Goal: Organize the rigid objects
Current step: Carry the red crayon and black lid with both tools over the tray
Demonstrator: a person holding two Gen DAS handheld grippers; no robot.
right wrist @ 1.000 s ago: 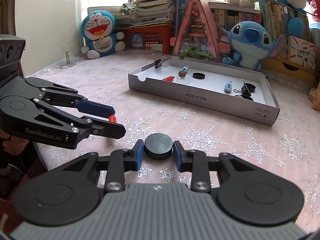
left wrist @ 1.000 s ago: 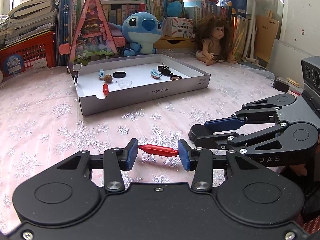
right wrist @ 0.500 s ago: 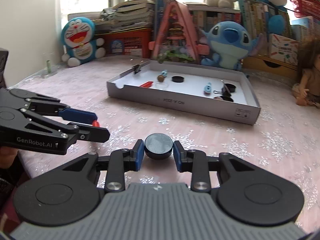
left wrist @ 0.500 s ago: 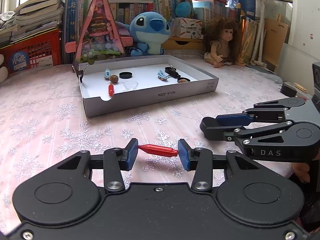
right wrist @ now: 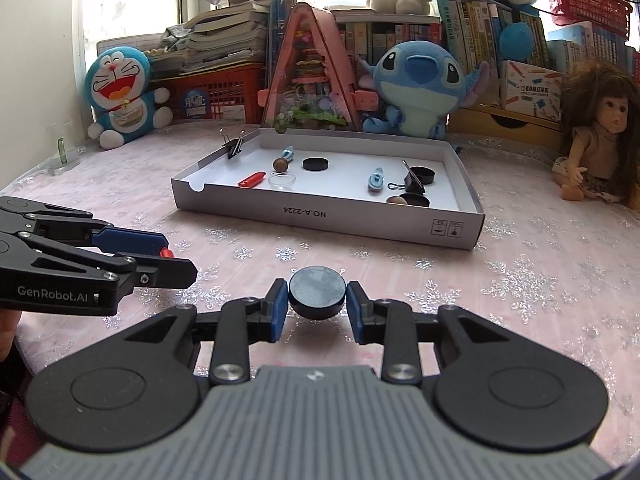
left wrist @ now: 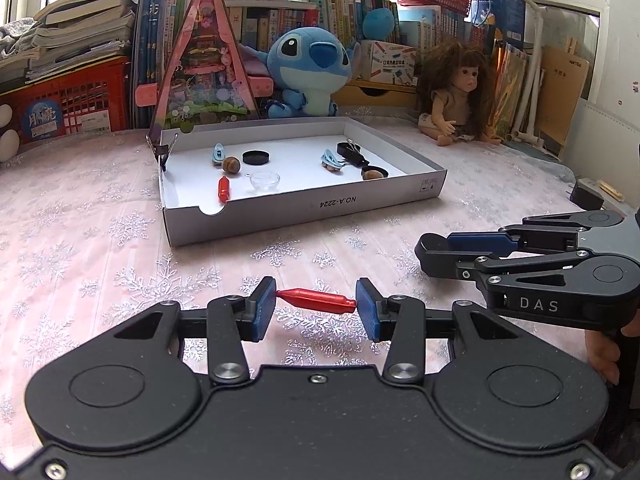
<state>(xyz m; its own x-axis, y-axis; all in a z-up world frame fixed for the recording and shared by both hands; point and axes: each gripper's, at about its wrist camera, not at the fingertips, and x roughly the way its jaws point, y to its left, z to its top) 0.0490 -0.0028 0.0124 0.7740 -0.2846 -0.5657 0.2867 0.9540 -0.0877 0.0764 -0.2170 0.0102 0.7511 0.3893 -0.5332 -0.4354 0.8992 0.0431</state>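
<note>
My left gripper (left wrist: 316, 304) is shut on a red spindle-shaped piece (left wrist: 316, 301), held end to end above the tablecloth. My right gripper (right wrist: 317, 302) is shut on a black round cap (right wrist: 317, 291). Each gripper shows in the other's view: the right one (left wrist: 436, 254) at the right, the left one (right wrist: 176, 258) at the left with a red tip showing. A white shallow box (left wrist: 304, 212) (right wrist: 320, 216) lies ahead. It holds a red piece (left wrist: 223, 189), a black cap (left wrist: 255, 157), a clear dish (left wrist: 265, 180), nuts, blue clips and binder clips.
A pink snowflake tablecloth (left wrist: 100, 248) covers the surface. Behind the box stand a pink triangular toy house (left wrist: 202, 64), a Stitch plush (left wrist: 308, 68), a doll (left wrist: 456, 92), a Doraemon plush (right wrist: 120, 96), red crates and books. A small black item (left wrist: 586, 196) lies far right.
Both grippers have moved up and toward the box, each keeping its object; the box now sits more centred and nearer in both views.
</note>
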